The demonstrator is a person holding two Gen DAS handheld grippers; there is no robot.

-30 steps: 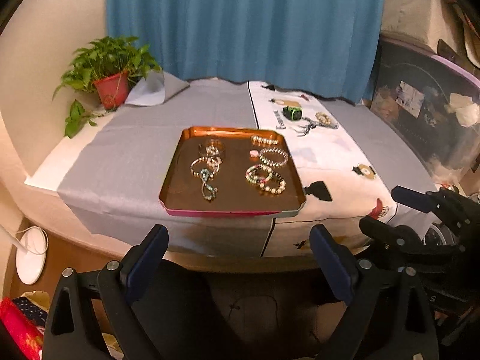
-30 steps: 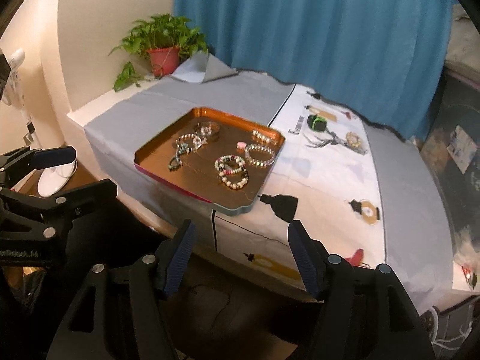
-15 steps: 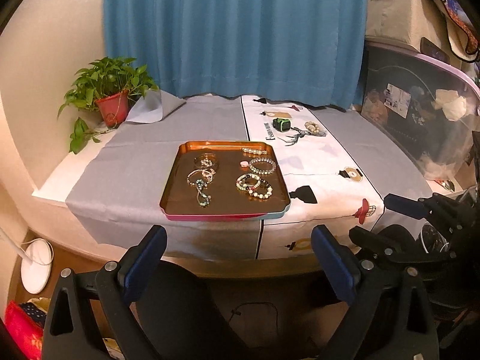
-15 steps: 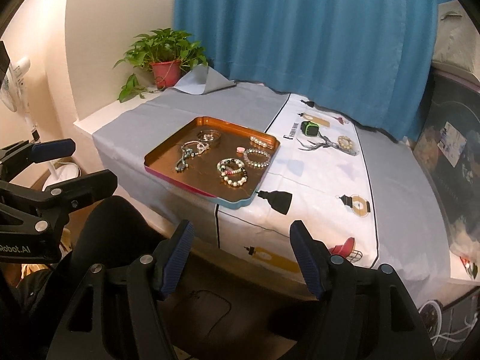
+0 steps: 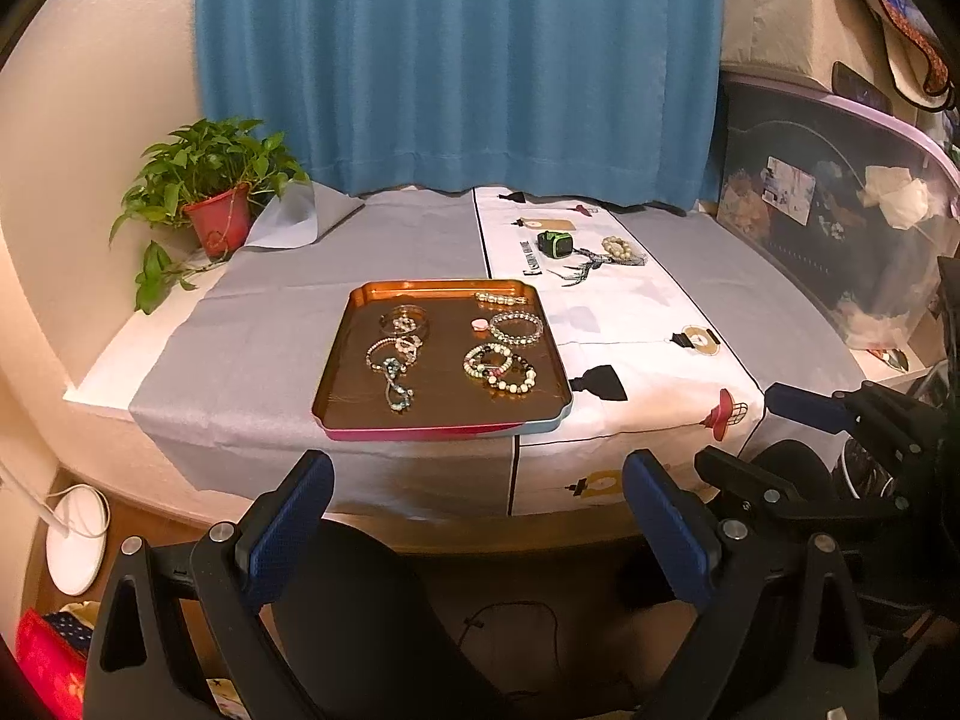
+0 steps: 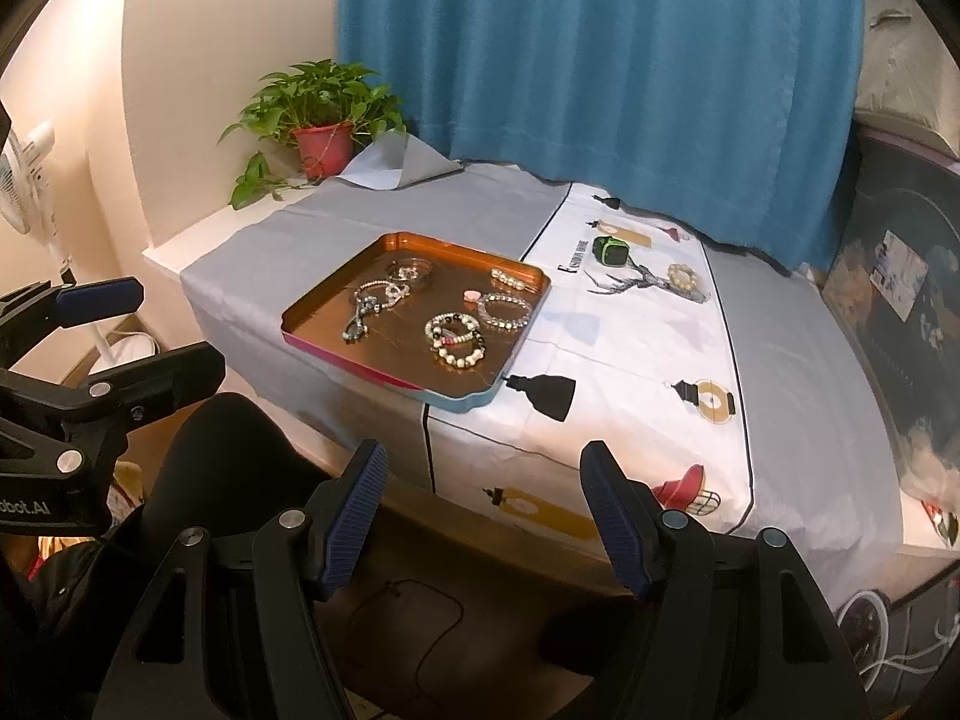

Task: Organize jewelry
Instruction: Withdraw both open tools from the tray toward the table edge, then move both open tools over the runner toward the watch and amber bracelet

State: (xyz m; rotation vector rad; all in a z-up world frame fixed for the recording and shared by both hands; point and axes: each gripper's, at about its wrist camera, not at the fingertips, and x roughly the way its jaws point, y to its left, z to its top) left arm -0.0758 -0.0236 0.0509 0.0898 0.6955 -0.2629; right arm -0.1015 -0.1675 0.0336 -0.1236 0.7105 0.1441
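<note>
Beaded bracelets (image 5: 499,365) on copper tray (image 5: 336,384) at frame centre: likely light, limp, slippery, best pinched across one strand; left gripper (image 5: 477,531) and right gripper (image 6: 483,516) wide, empty, well short.

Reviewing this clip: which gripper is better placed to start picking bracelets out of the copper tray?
Probably left. The left gripper faces the copper tray squarely from its near edge, jaws open and empty. The right gripper sits off toward the tray's corner, seeing it obliquely.
</note>
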